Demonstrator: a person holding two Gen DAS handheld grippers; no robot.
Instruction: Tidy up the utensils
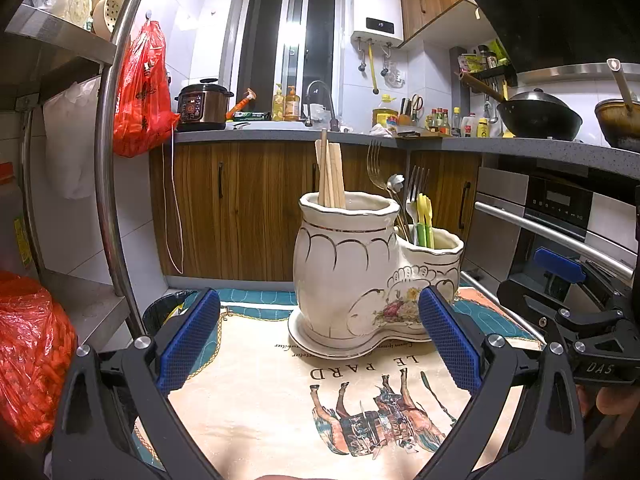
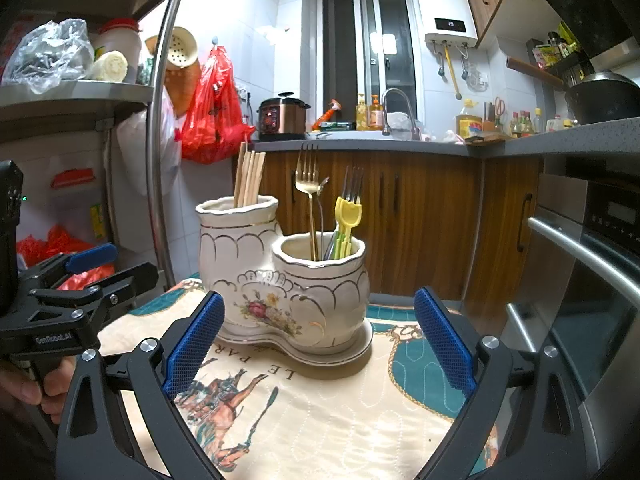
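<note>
So the ceramic holder (image 1: pixel 360 280) is sitting on the printed cloth (image 1: pixel 260 400) that covers the surface, toward the far edge, with both grippers parked on the near side of it. It's a two-pot thing on one shared saucer base: the taller pot has the wooden chopsticks (image 1: pixel 330 174), the shorter one has the gold fork (image 2: pixel 307 184), a silver fork (image 2: pixel 352 190) and the yellow plastic utensils (image 2: pixel 347 220). Left gripper (image 1: pixel 318 334) is spread wide with nothing in it, and from its own camera the holder stands just past the fingers, roughly in the gap between them but not touching either. Right gripper (image 2: pixel 318 336) is the same deal: wide open, empty, holder ahead and a bit toward its left finger. Handling-wise, I'd guess the glazed ceramic is heavy, slick and chippable, so I wouldn't pinch the pot itself. The utensils are the easy part: chopsticks are light and stiff but thin and will roll against each other, metal forks are smooth and will slip if pinched near the tines. Best bet is grabbing a stem just above the pot rim and lifting straight up. Nothing seems left lying loose on the cloth, so it looks about sorted.
</note>
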